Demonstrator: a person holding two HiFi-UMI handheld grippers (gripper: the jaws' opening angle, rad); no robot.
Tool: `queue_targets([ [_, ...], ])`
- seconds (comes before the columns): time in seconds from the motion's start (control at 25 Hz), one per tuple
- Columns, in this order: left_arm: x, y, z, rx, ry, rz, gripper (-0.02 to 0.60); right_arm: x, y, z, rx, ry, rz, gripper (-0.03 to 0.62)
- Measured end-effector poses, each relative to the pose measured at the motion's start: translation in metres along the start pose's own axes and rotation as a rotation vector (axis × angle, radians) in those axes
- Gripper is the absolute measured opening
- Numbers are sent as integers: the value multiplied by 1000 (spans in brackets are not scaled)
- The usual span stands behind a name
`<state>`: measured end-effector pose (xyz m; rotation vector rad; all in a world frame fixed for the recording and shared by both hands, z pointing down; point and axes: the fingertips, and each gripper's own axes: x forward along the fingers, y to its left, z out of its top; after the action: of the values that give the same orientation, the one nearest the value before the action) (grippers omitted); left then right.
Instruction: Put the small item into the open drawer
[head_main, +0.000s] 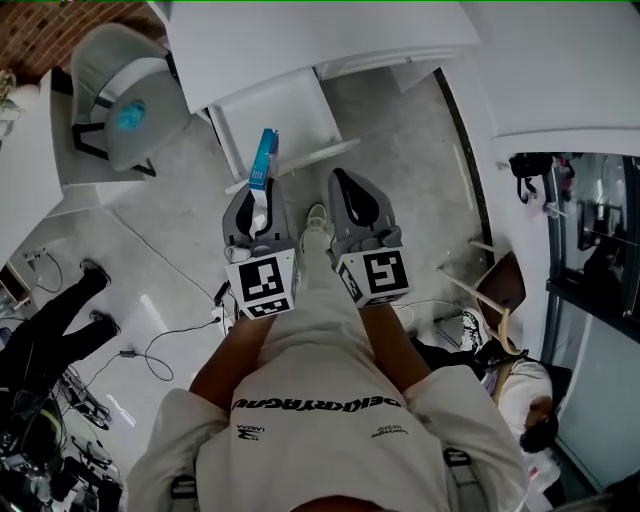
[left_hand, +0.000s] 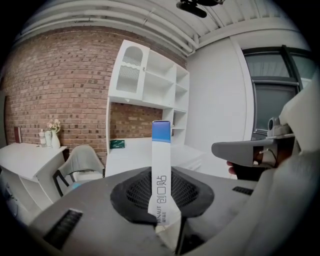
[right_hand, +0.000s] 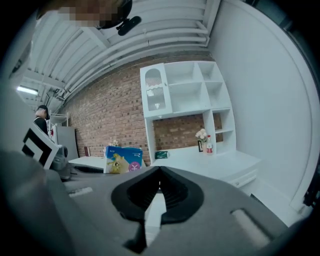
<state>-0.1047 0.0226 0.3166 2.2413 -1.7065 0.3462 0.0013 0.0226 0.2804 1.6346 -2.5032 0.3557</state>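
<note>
Pinches band-aid box (left_hand: 161, 165) upright in left gripper (head_main: 262, 200); holds right gripper (head_main: 345, 187) shut, empty, beside it, both tipped slightly down.

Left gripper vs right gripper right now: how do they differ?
The left gripper is shut on a slim white-and-blue box that sticks out past its tips; the right gripper holds nothing. The left gripper's jaws stand apart by the box's thickness; the right gripper's jaws meet at the tips. Shared: both are grey and point side by side toward the open drawer.
</note>
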Motion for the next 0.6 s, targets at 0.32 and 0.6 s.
queue_targets([
  [0.32,80,-12,-21,7,90,55,72,60,-56,-28,8,74,65,2],
  [0.6,127,-8,-54,-9,188,112,72,93,-83,-62,18,134,109,2],
])
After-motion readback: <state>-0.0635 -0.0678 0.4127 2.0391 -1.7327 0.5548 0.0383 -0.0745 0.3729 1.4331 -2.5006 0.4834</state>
